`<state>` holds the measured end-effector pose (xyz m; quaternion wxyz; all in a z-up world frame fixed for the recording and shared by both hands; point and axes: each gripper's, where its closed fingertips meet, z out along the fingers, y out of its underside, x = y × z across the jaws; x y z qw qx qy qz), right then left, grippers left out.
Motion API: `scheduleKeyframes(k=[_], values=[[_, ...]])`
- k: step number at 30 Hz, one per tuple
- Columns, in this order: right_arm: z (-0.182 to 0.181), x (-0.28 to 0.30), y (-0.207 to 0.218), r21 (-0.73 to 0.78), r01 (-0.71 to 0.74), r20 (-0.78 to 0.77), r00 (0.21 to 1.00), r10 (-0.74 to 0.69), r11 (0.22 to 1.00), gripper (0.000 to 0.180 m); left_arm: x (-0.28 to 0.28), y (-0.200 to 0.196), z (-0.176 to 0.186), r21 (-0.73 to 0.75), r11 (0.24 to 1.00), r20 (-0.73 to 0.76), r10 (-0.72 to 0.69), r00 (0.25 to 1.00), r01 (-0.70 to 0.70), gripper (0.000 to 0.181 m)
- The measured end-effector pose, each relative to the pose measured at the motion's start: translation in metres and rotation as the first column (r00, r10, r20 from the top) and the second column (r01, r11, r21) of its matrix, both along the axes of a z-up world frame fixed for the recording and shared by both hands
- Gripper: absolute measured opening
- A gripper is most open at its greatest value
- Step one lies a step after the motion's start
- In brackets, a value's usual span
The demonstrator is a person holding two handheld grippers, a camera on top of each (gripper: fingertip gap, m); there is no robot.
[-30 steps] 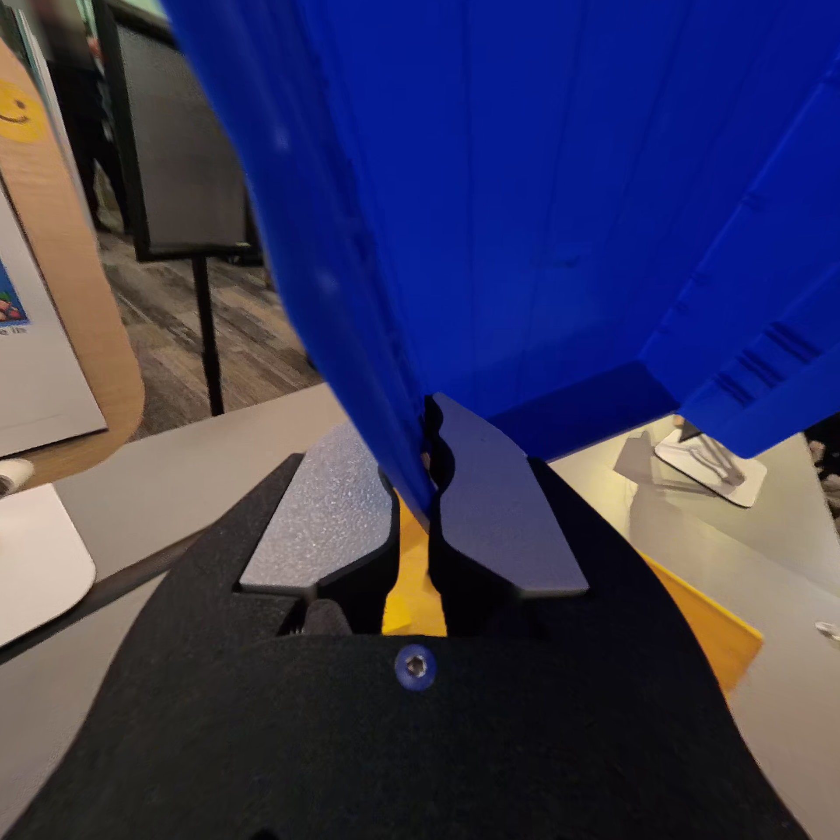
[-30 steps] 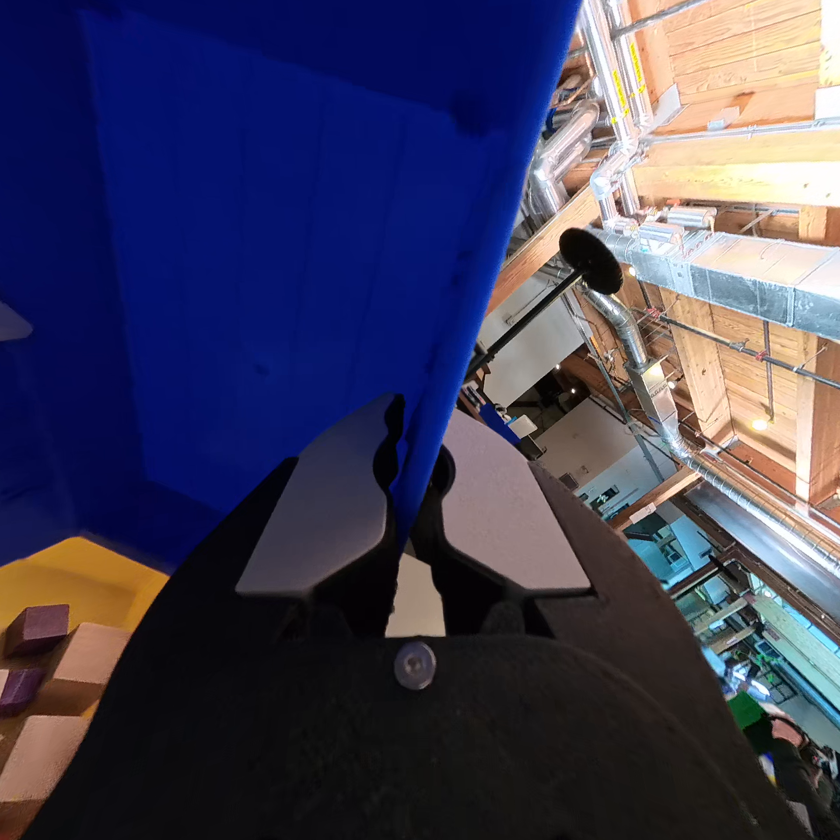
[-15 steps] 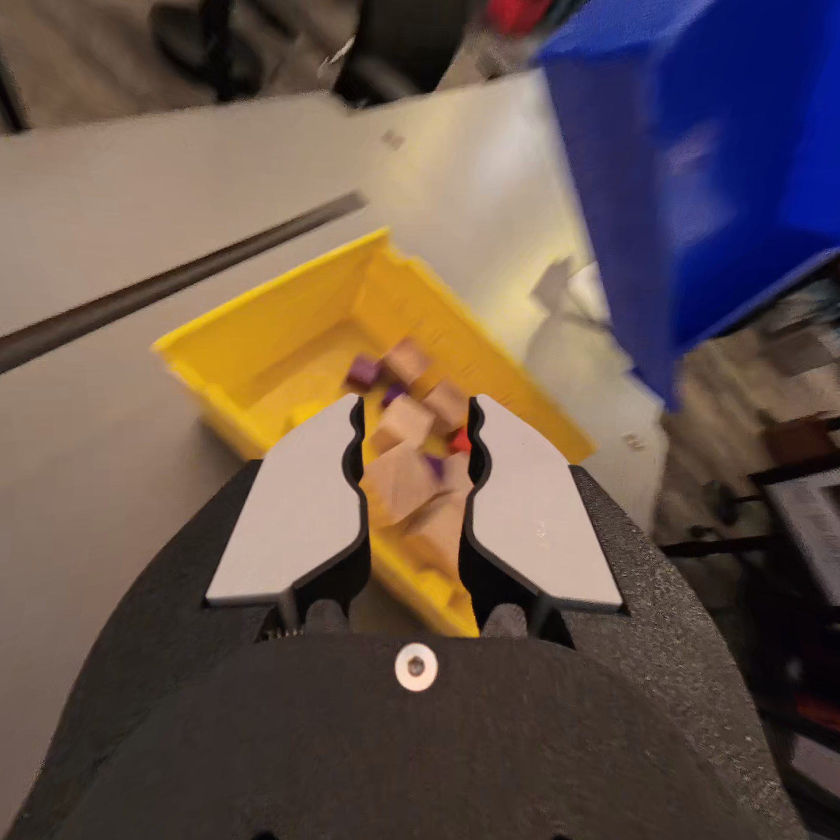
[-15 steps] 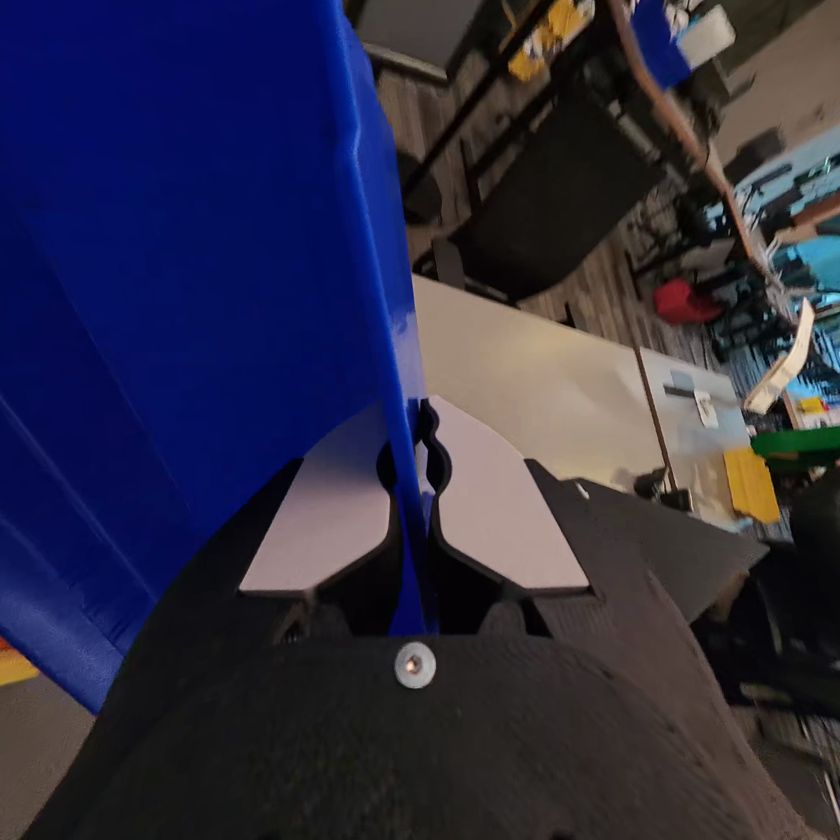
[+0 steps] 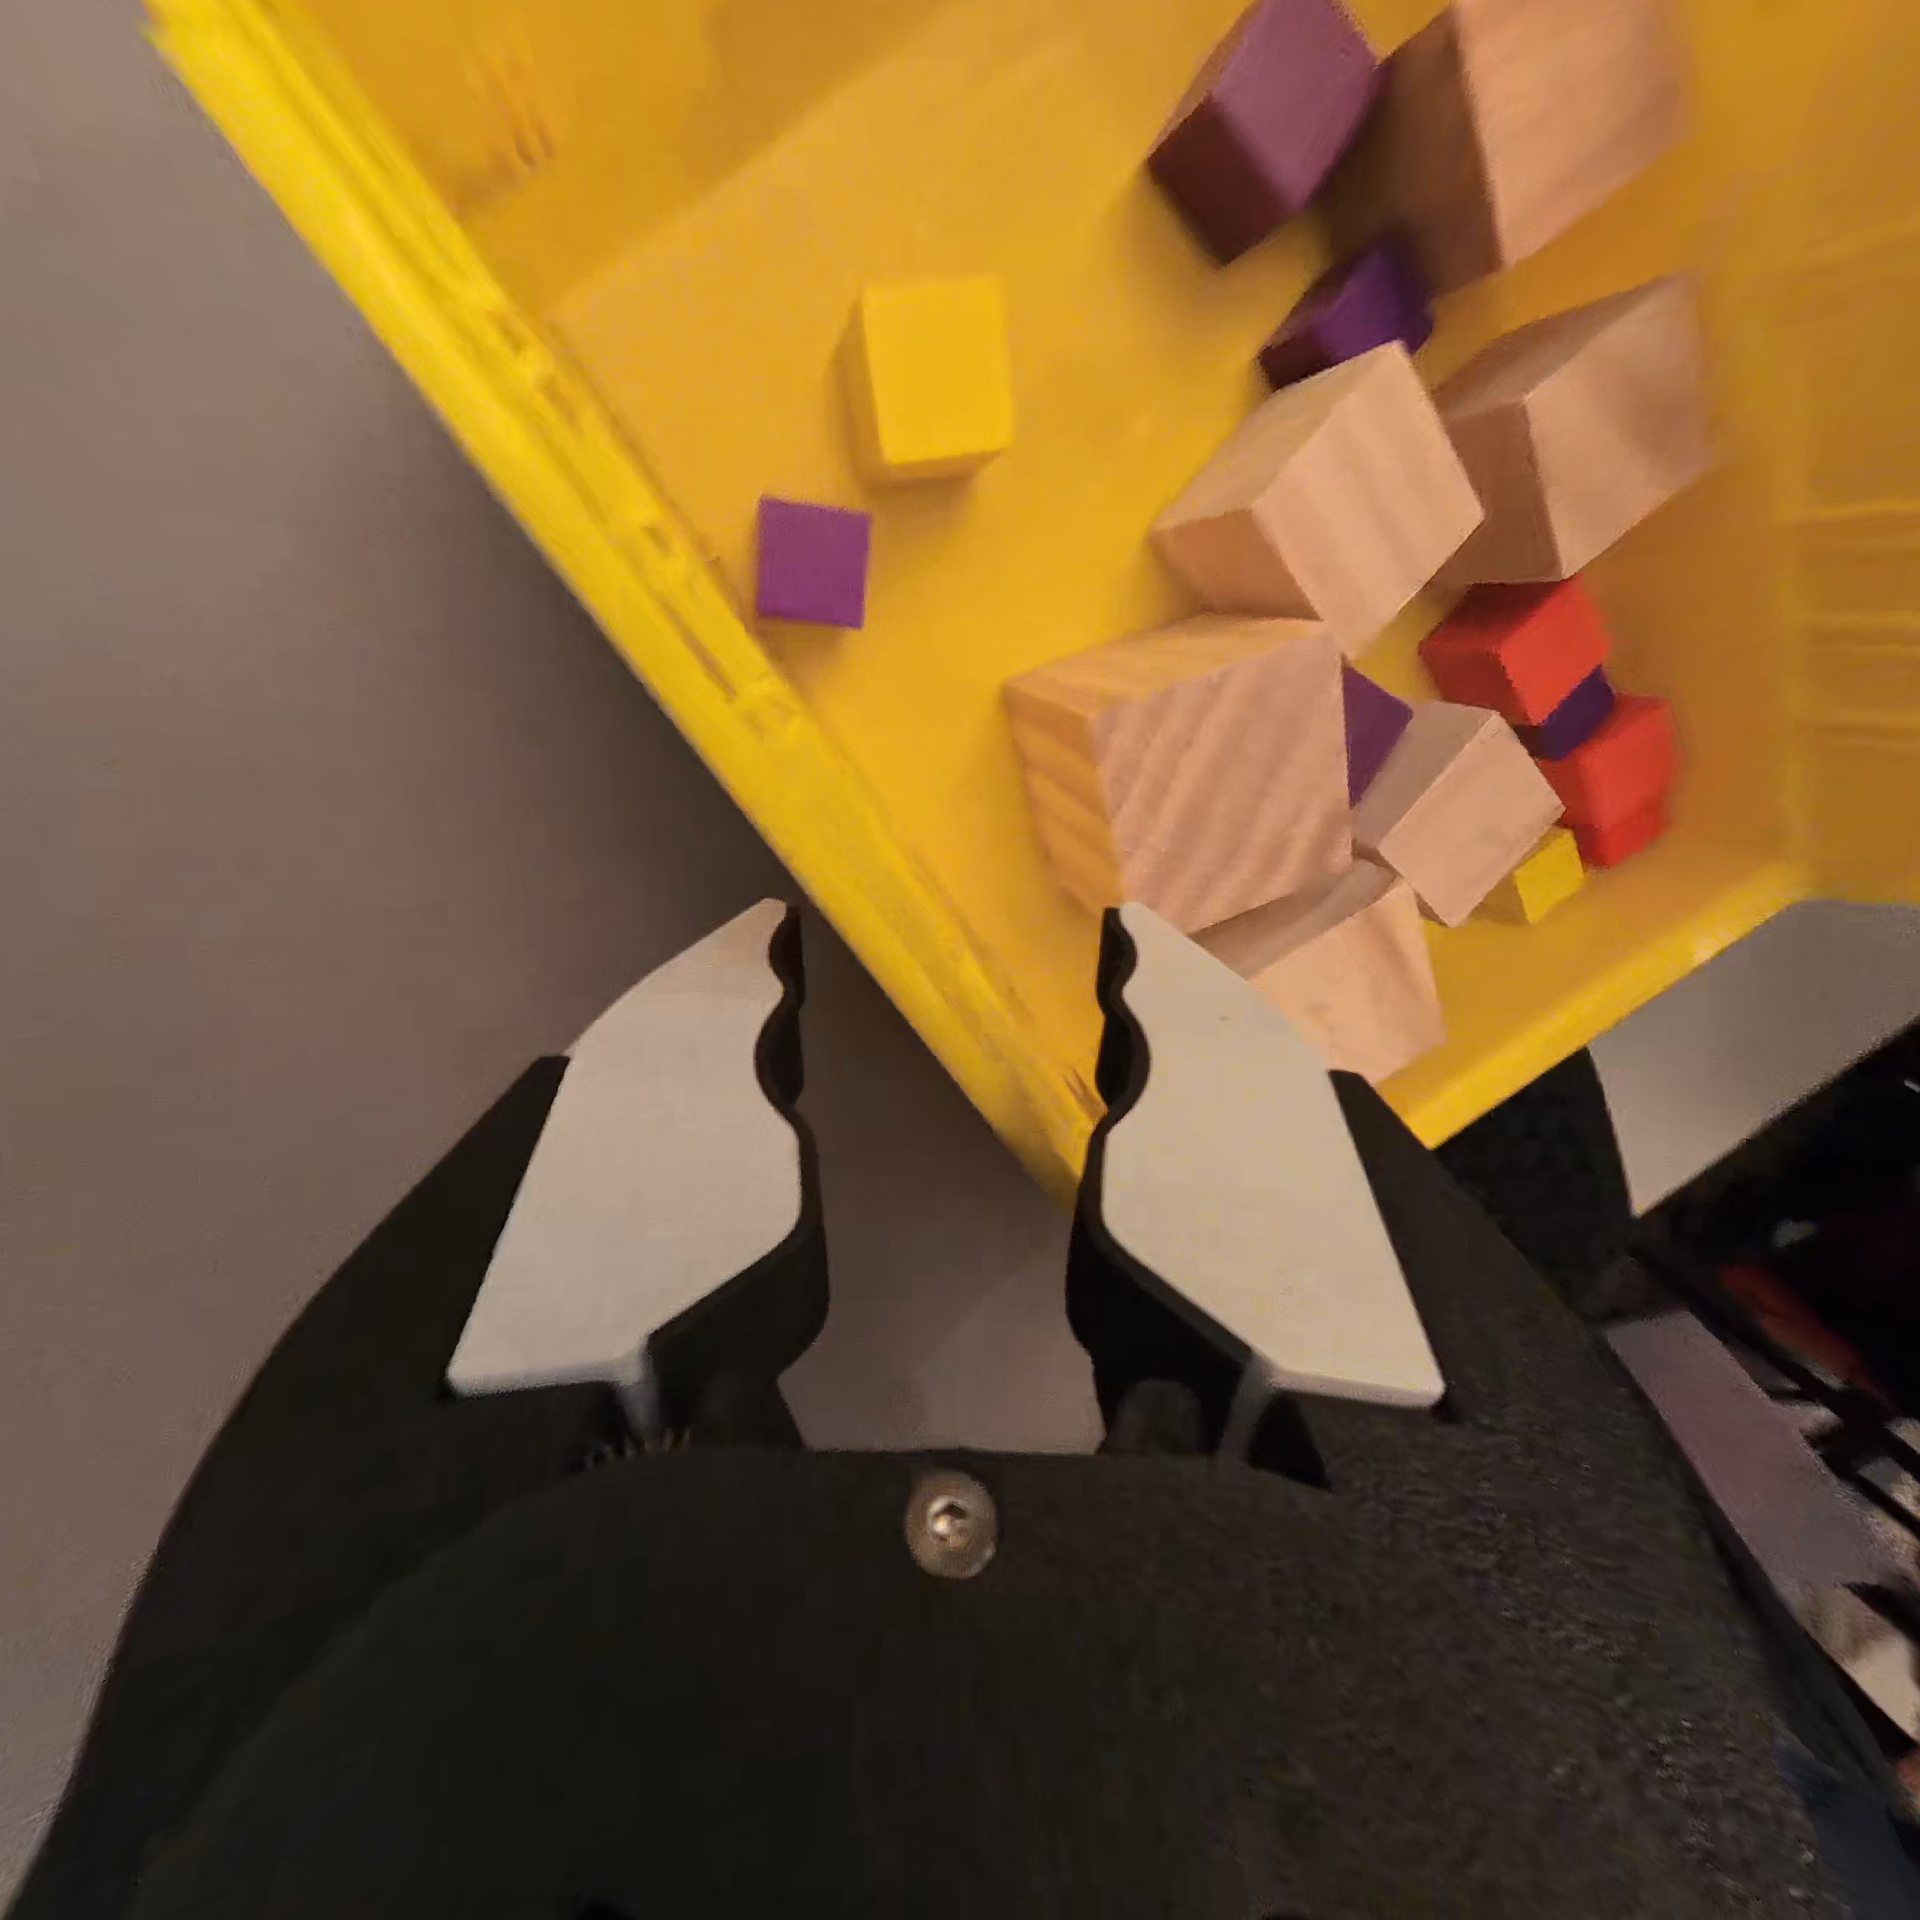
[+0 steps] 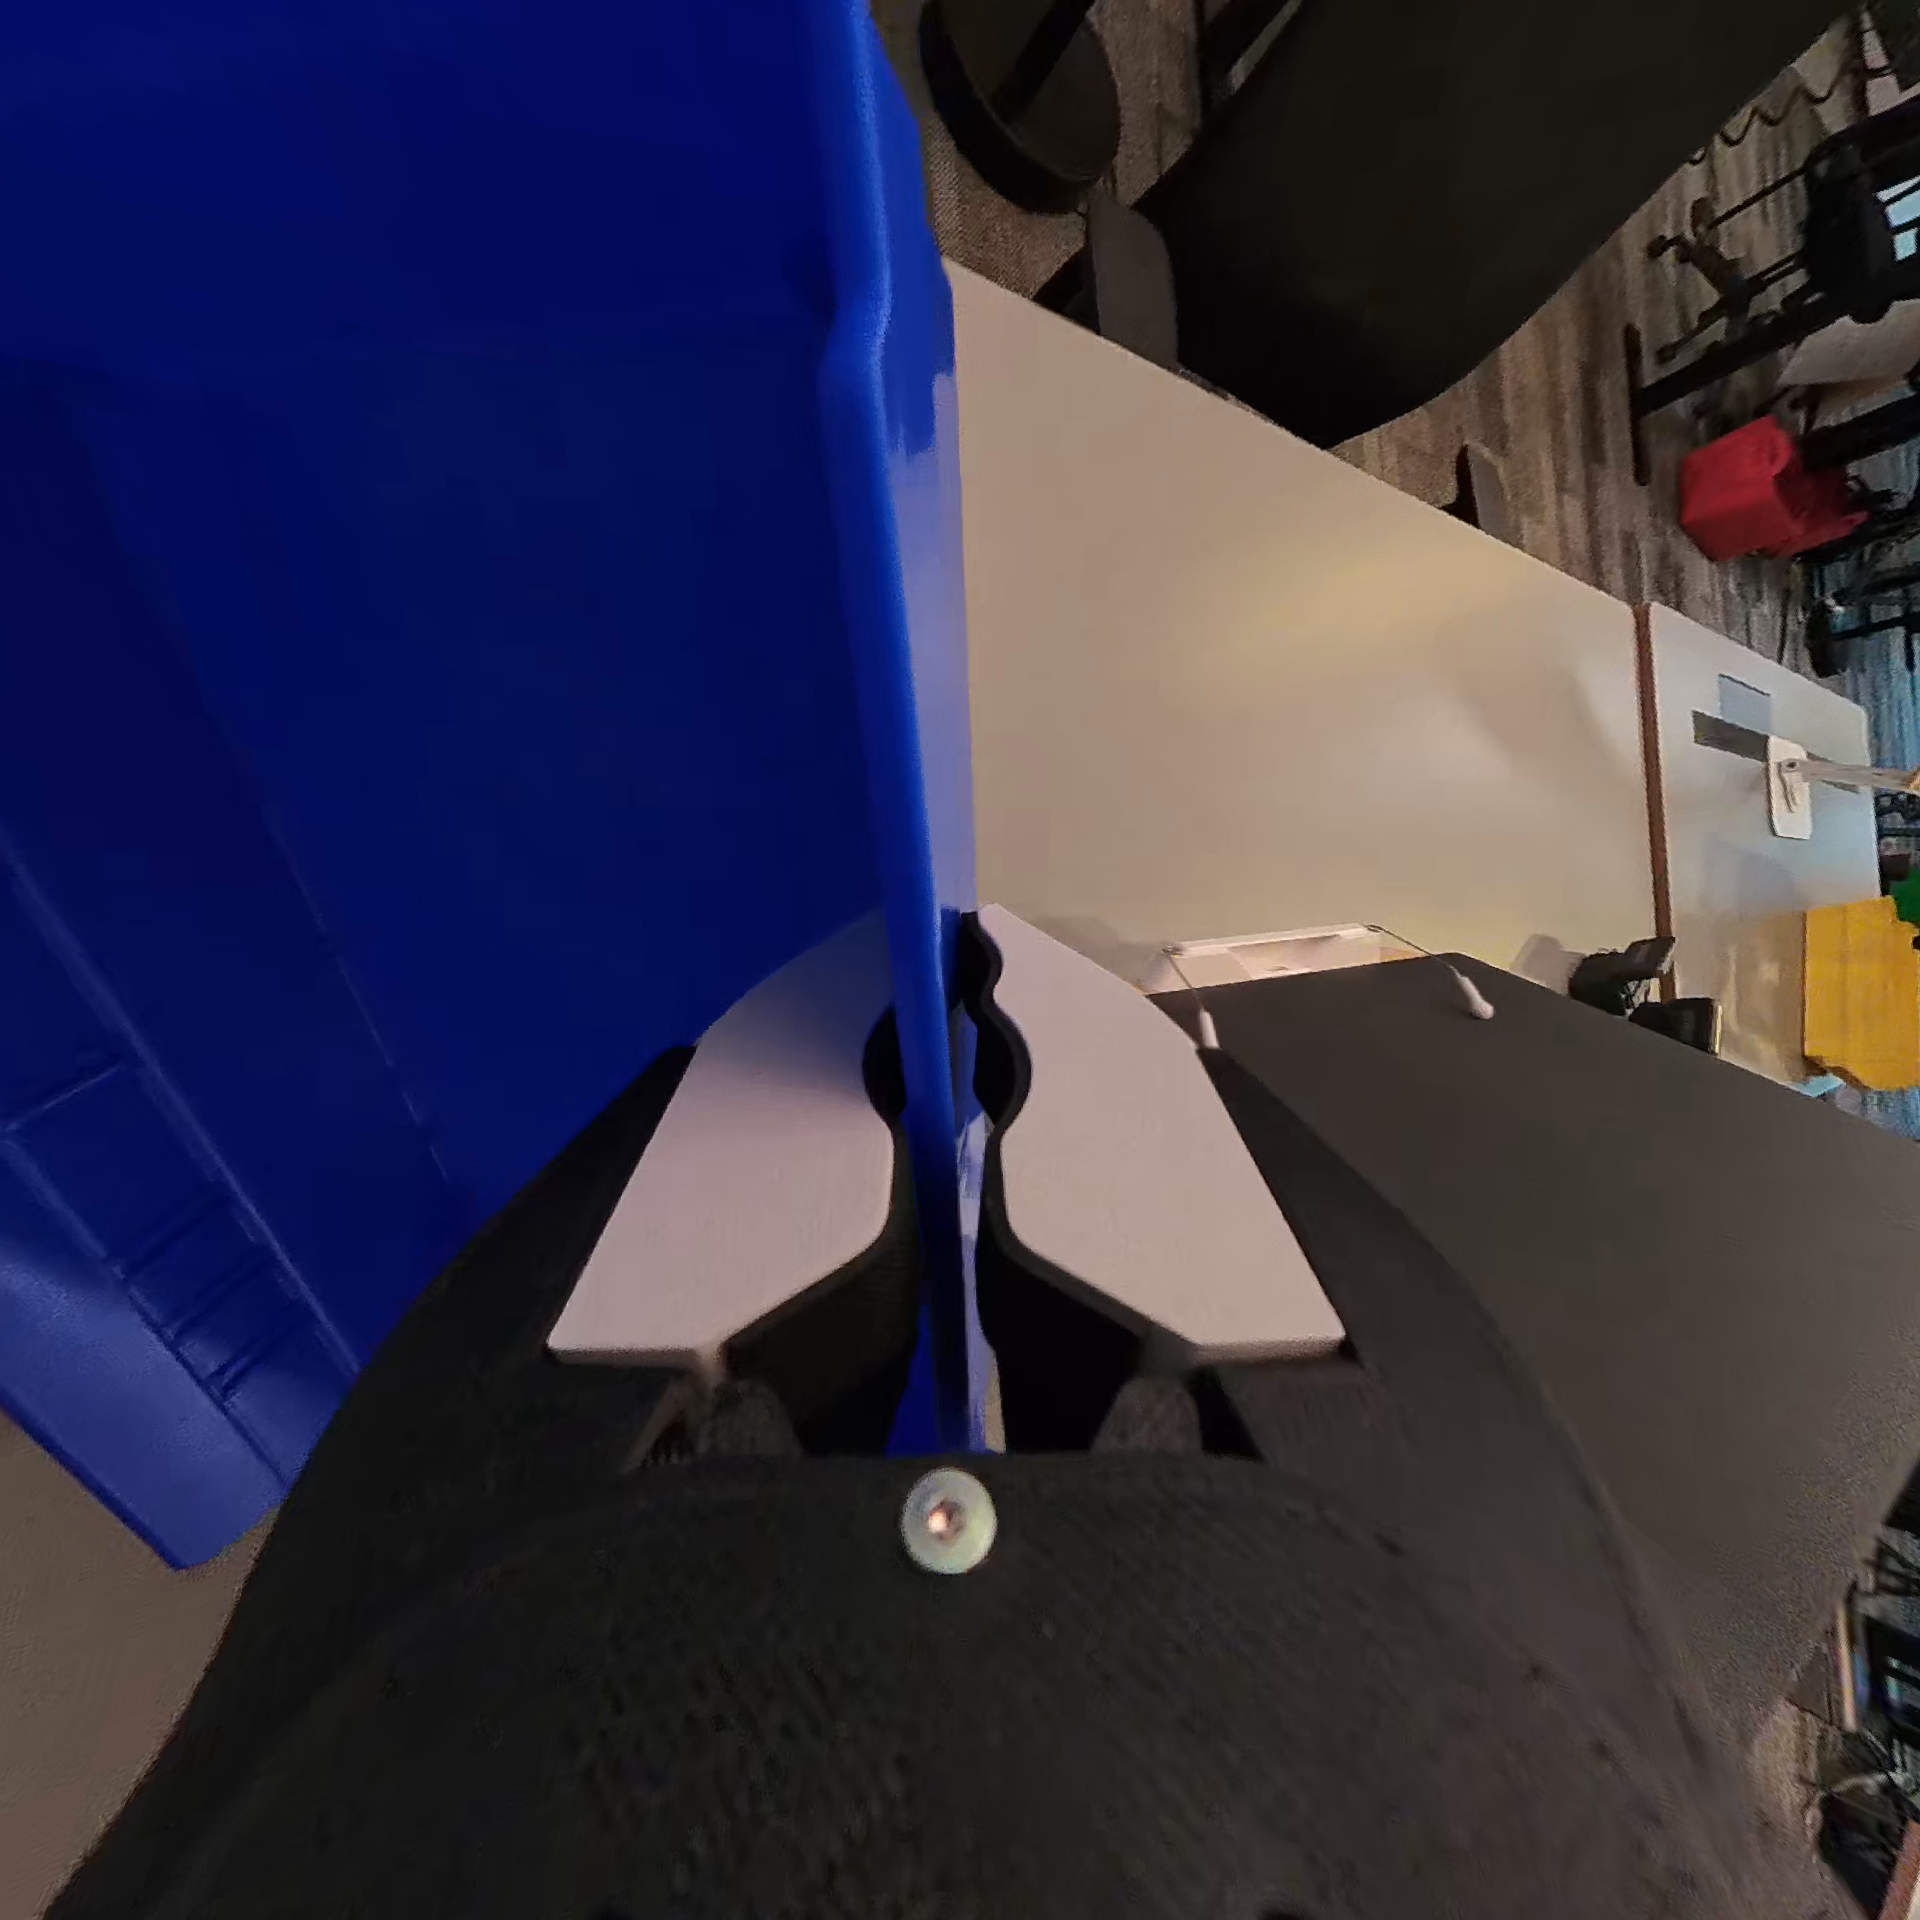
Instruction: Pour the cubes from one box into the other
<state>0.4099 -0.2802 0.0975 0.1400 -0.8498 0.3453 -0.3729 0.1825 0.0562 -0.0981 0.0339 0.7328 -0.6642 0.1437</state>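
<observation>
A yellow box (image 5: pixel 644 551) lies on the grey table in the left wrist view. It holds several cubes: plain wooden ones (image 5: pixel 1309 540), purple ones (image 5: pixel 1268 125), red ones (image 5: pixel 1517 649) and yellow ones (image 5: pixel 935 379). My left gripper (image 5: pixel 945 920) is open and empty, its jaws astride the box's near side rim without touching it. In the right wrist view my right gripper (image 6: pixel 951 925) is shut on the side wall of the blue box (image 6: pixel 436 582) and holds it above the table. The blue box's inside is hidden.
The light table (image 6: pixel 1299 665) stretches behind the blue box. A black office chair (image 6: pixel 1351 187) stands on the floor beyond it. A red container (image 6: pixel 1756 499) and stands sit farther right. The table edge and dark clutter (image 5: pixel 1766 1299) lie right of the yellow box.
My left gripper let go of the blue box, opened, and dropped close to the yellow box's rim. The right gripper swung the blue box from its tipped pose away from the yellow box.
</observation>
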Motion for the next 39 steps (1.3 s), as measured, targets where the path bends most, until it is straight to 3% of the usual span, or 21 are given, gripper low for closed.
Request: scheduleKeyframes(k=[4,7,9,11,15,22,28,34,39], values=[[-0.013,0.002,0.006,-0.026,-0.01,-0.019,1.0,0.01,1.0,0.006,-0.008,-0.008,-0.017,-0.078,0.994,-0.153,0.059,0.987,-0.071,0.042],[-0.022,0.004,0.007,-0.018,0.001,-0.048,0.999,-0.002,1.0,0.006,-0.014,-0.008,-0.024,-0.141,0.984,-0.219,0.08,0.972,-0.113,0.022],[-0.032,0.004,0.006,0.004,0.019,-0.1,0.995,-0.019,1.0,0.006,-0.019,0.007,-0.025,-0.061,0.996,-0.229,0.053,0.972,-0.068,0.017],[-0.045,0.002,0.007,0.052,0.045,-0.174,0.984,-0.036,0.998,0.007,-0.028,0.027,-0.025,0.013,0.999,-0.245,0.045,0.969,-0.043,0.012],[-0.081,-0.006,0.018,0.148,0.086,-0.363,0.932,-0.027,0.985,0.009,-0.047,0.065,-0.025,-0.011,0.996,-0.243,0.082,0.966,-0.088,0.01],[-0.145,-0.036,0.068,0.272,0.17,-0.656,0.753,0.054,0.947,0.009,-0.114,0.172,-0.024,0.048,0.98,-0.256,0.2,0.946,-0.194,0.005],[-0.175,-0.059,0.131,0.312,0.177,-0.745,0.655,0.124,0.934,0.008,-0.185,0.258,-0.022,0.06,0.942,-0.247,0.335,0.909,-0.331,0.005],[-0.208,-0.087,0.186,0.272,0.17,-0.818,0.56,0.134,0.947,0.008,-0.245,0.318,-0.021,0.058,0.894,-0.218,0.446,0.868,-0.445,0.006],[-0.219,-0.091,0.206,0.213,0.175,-0.822,0.564,0.08,0.961,0.008,-0.271,0.346,-0.021,0.061,0.886,-0.178,0.462,0.869,-0.459,0.008]])
